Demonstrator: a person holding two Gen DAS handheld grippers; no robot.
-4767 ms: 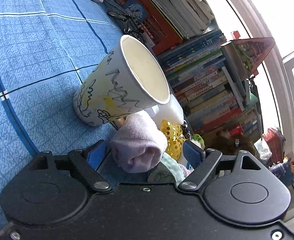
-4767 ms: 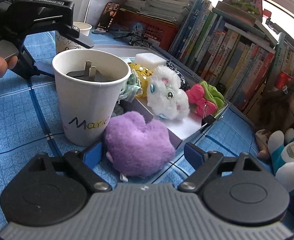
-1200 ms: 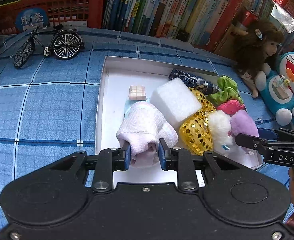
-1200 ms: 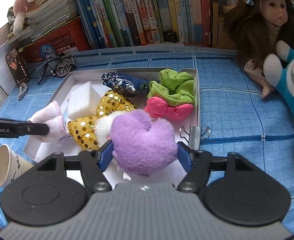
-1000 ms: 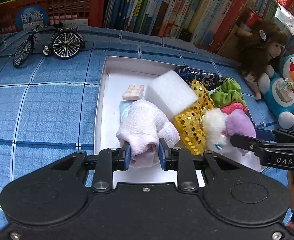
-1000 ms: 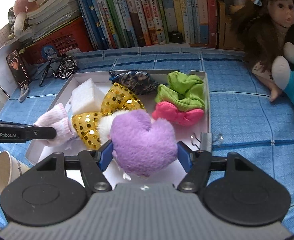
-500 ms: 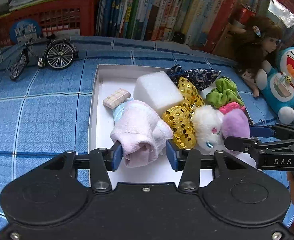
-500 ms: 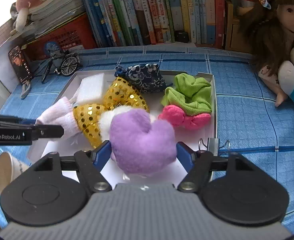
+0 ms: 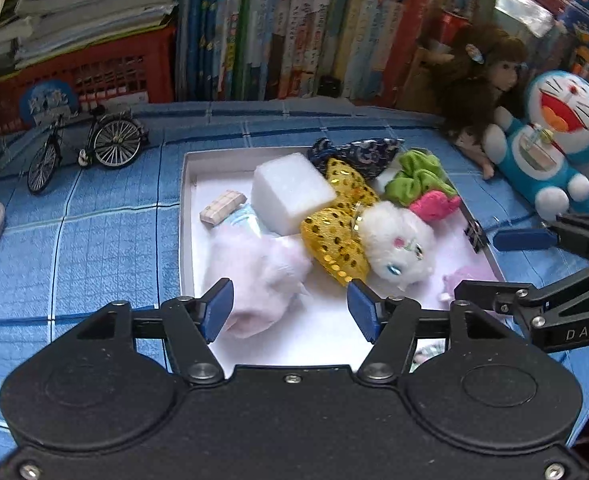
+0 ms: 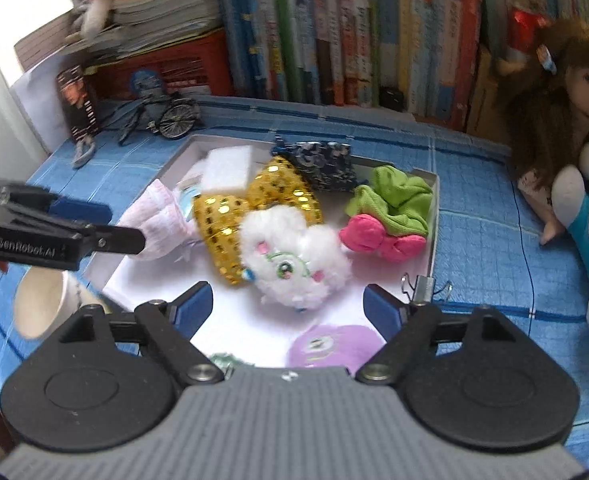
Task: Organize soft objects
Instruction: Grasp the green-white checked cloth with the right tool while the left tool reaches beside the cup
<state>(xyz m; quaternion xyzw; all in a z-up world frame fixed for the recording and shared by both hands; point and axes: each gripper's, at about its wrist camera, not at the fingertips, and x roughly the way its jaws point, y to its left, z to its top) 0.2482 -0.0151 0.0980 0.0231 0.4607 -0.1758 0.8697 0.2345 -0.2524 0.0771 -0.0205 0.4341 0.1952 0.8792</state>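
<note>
A pink rolled towel point(image 9: 254, 276) lies in the white tray point(image 9: 186, 208), just in front of my left gripper point(image 9: 290, 312). That gripper's jaws are opening and no pad presses on the towel. In the right wrist view the purple heart plush point(image 10: 330, 346) rests on the tray floor under my right gripper point(image 10: 288, 312). Its jaws are also opening, and nothing is between them. The tray also holds a white foam block point(image 9: 290, 196), a gold sequin bow point(image 9: 334, 236), a white fluffy plush point(image 10: 294, 264), a green scrunchie point(image 10: 394, 200) and a pink bow point(image 10: 378, 240).
A toy bicycle point(image 9: 86, 144), a red basket point(image 9: 82, 76) and a row of books point(image 9: 294, 28) stand behind the tray. A doll point(image 9: 482, 80) and a blue cat plush point(image 9: 558, 140) sit to its right. A paper cup point(image 10: 42, 308) stands left of it, and a binder clip point(image 10: 424, 284) grips its rim.
Both grippers have opened and lifted a little. The pink towel has left the left jaws, and the purple heart has dropped out of the right jaws onto the tray floor.
</note>
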